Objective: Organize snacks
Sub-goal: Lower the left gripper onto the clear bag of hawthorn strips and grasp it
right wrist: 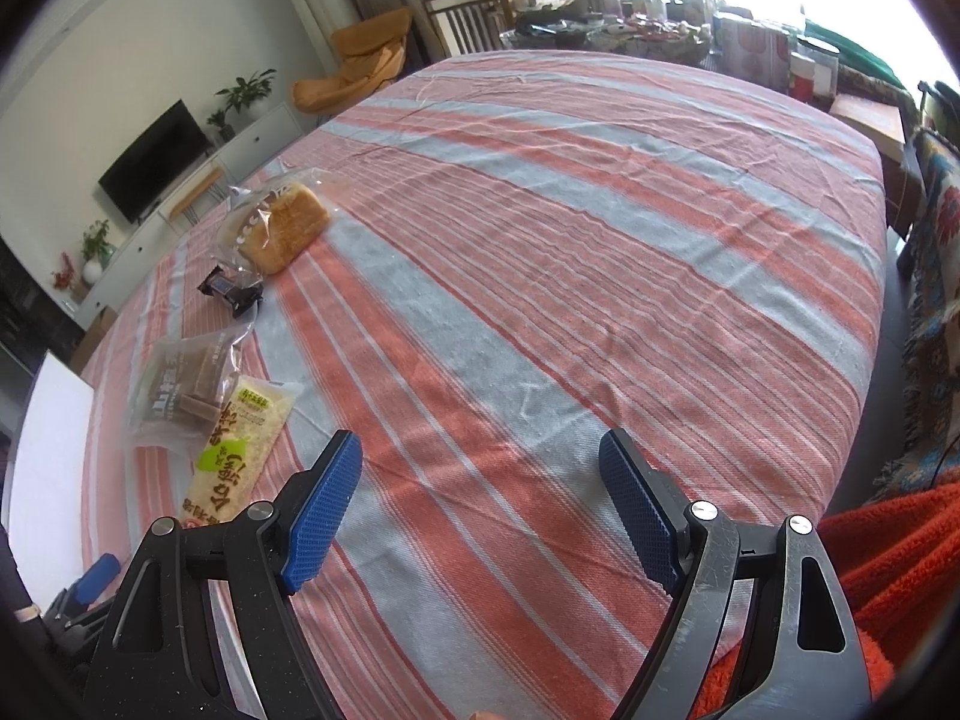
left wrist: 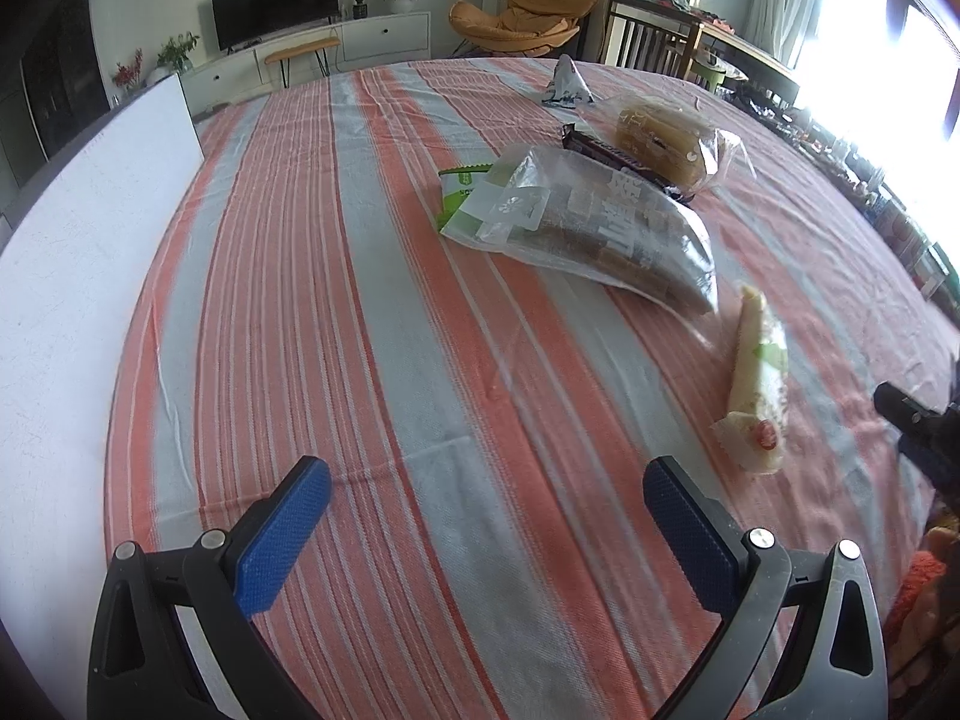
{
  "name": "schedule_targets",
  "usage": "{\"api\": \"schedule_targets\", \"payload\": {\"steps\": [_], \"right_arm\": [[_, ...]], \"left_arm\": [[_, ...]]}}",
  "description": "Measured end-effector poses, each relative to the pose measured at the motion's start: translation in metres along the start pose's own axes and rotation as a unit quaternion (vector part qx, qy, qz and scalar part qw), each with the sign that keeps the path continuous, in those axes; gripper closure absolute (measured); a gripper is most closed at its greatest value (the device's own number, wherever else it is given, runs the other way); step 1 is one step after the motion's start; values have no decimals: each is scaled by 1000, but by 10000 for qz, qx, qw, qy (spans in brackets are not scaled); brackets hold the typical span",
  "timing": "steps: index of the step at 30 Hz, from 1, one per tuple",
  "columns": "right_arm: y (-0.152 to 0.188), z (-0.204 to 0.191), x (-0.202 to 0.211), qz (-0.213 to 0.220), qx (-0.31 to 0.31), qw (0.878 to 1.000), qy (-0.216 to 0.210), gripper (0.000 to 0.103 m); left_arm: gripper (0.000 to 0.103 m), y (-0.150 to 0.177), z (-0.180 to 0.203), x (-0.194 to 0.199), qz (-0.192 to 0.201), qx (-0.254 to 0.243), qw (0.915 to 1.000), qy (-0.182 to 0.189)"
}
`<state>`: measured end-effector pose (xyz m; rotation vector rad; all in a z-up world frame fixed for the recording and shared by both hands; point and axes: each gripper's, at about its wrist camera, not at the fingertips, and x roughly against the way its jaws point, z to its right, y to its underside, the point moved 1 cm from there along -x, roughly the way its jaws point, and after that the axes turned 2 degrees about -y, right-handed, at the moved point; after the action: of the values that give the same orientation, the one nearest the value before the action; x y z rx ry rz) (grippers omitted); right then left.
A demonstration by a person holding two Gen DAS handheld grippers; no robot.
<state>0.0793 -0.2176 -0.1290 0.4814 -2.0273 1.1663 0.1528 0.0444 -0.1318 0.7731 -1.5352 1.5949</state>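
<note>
Both grippers are seen held low over a striped tablecloth (left wrist: 372, 312), the left gripper (left wrist: 486, 516) and the right gripper (right wrist: 480, 498) each spread wide with nothing between the blue pads. The snacks are shown still scattered across the cloth, none of them grasped: a large clear bag of brown cakes (left wrist: 606, 228) is laid partly over a green-and-white packet (left wrist: 461, 192); a dark chocolate bar (left wrist: 624, 162) is wedged between that bag and a bagged bread loaf (left wrist: 666, 138); a small blue-and-white wrapper (left wrist: 567, 84) is left beyond them, and a long yellowish packet (left wrist: 759, 384) is set apart, nearest the right gripper. A white board (left wrist: 78, 276) is seen beside the cloth, bare as far as can be told. The sorting is judged to be barely begun or not begun at all: no grouping or container is visible, and every item would appear left to be gathered
</note>
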Motion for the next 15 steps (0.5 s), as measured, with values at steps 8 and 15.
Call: {"api": "schedule_targets", "payload": {"steps": [8,15], "right_arm": [[-1,-1,1,-15,76,9999,75,19],[-1,2,3,-19,75,10000,59,19]], "left_arm": [[0,-96,31,23,356,16,9987,374],[1,-150,116,-50,-121,-2092,9771,-359]]}}
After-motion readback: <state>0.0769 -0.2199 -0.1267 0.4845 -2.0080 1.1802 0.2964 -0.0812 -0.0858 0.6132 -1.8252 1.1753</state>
